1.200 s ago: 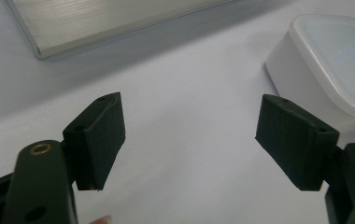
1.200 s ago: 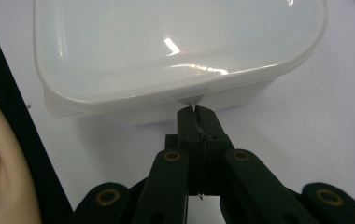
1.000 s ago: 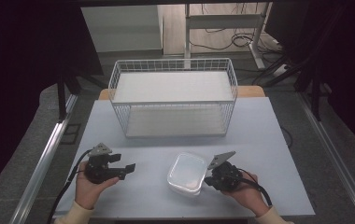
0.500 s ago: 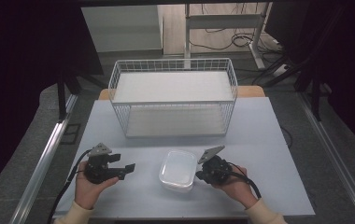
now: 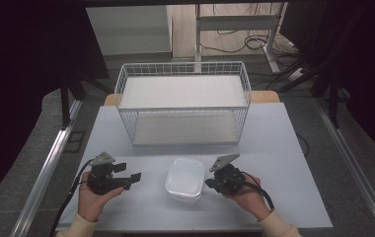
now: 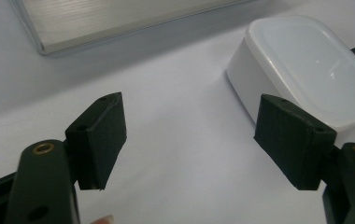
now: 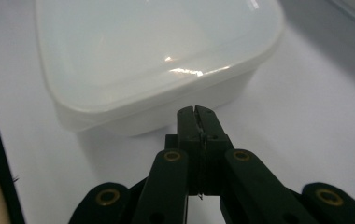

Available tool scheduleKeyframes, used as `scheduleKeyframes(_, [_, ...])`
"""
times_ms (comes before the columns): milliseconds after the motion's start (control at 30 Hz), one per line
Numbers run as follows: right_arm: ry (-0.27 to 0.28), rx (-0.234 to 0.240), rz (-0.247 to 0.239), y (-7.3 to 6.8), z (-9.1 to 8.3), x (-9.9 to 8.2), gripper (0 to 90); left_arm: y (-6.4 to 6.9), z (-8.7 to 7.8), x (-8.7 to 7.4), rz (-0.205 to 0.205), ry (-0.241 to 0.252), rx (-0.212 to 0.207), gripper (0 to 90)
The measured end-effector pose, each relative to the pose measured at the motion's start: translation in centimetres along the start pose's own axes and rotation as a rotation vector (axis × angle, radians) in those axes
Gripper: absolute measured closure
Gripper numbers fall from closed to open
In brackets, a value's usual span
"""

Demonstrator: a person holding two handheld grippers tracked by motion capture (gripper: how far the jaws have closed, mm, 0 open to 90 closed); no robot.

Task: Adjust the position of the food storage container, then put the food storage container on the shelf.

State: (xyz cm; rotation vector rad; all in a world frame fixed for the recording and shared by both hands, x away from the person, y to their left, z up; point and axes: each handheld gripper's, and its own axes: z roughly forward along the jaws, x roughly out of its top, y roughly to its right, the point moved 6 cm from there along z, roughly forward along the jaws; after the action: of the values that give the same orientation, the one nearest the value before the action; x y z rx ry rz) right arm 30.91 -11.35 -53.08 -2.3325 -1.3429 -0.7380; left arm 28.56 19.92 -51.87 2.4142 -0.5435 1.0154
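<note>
Grey table (image 5: 284,143): lidded white tub (image 5: 185,178), wire basket (image 5: 183,106)

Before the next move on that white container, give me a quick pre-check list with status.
1. Right claw shut, nothing between its jaws: ok.
2. Right claw tip at the side wall of the white container: close, contact cannot tell.
3. Left claw open, nothing between its jaws: ok.
4. Left claw lined up on the container: not ok; it stands off to one side with bare table between.
5. Container lid seated: looks flat all round; latching cannot tell.
6. Wire basket open-topped, nothing in it, bare table between it and the container: ok.
</note>
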Motion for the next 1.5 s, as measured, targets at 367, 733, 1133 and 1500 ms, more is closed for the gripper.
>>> scheduleKeyframes(367, [0.218, -0.001, 0.194, 0.2, -3.9, -1.4, 52.3, 0.9, 0.8, -0.2, 0.012, -0.019, -0.037, 26.2])
scheduleKeyframes(733, [0.321, 0.039, 0.313, -0.2, -3.2, -0.5, 22.8, 1.5, 0.6, 0.0, -0.01, -0.013, -0.076, 26.5])
scheduleKeyframes(1133, [0.358, 0.093, 0.397, -0.3, -3.5, -0.4, 26.4, 2.7, 1.2, 0.9, -0.058, -0.081, -0.141, 25.8])
scheduleKeyframes(1500, [0.342, 0.096, 0.49, -0.3, -2.5, 1.6, 29.5, 4.6, 4.1, 4.1, -0.117, -0.131, -0.236, 26.3])
